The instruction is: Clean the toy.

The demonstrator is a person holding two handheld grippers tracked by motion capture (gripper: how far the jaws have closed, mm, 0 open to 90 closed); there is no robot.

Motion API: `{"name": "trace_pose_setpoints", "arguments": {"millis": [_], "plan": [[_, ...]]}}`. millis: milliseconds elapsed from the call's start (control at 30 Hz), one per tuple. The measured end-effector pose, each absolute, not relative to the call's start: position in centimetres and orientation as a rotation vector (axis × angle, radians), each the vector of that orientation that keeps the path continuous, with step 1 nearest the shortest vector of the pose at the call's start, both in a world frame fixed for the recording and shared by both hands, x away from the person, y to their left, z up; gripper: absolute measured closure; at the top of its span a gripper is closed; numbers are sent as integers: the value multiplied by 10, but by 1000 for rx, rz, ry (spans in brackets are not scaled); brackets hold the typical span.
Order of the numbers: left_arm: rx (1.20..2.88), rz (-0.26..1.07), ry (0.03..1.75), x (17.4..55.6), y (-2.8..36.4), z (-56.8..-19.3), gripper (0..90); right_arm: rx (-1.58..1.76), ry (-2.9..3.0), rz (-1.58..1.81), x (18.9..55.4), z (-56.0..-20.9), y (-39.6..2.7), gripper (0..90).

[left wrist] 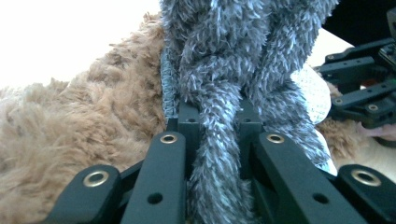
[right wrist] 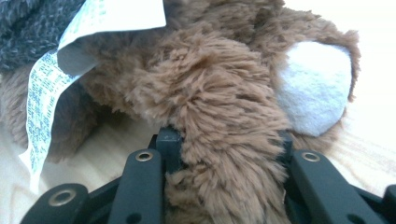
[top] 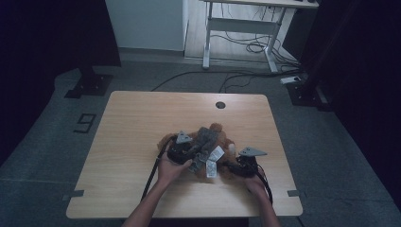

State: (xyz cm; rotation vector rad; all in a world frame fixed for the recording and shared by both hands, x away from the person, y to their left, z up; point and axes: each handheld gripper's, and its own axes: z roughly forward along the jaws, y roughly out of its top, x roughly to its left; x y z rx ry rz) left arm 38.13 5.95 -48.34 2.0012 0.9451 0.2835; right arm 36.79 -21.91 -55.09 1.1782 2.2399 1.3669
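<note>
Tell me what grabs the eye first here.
A brown plush toy lies mid-table with a grey fuzzy scarf across it. The left gripper pinches a scarf strand, the right gripper clamps a brown furry limb. White paper tags lie between them.

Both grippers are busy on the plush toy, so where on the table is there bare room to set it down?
Bare wood spans the table left half, the far strip beside the cable hole, and the right edge. Crowded: front middle, where the left gripper pinches the grey scarf and the right gripper clamps the brown plush toy.
</note>
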Motion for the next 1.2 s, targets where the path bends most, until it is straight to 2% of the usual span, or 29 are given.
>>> {"name": "trace_pose_setpoints", "arguments": {"millis": [200, 300, 500, 667, 800, 1000, 1200], "plan": [[1991, 242, 949, 375, 60, -477, 777, 1187, 2243, 1371, 367, -551, -220, 615], [1993, 268, 928, 367, 52, -465, 772, 1195, 2245, 1384, 366, -550, -220, 617], [2039, 320, 818, 356, 14, -446, 771, 1171, 2253, 1426, 359, -550, -221, 617], [2142, 349, 822, 362, -17, -466, 771, 1153, 2260, 1425, 356, -550, -222, 617], [2100, 325, 844, 363, -4, -471, 775, 1146, 2272, 1430, 354, -551, -226, 617], [2099, 472, 873, 355, 28, -457, 777, 1138, 2273, 1447, 352, -551, -227, 617], [2029, 562, 955, 349, 80, -448, 781, 1147, 2275, 1447, 352, -551, -229, 617]]}}
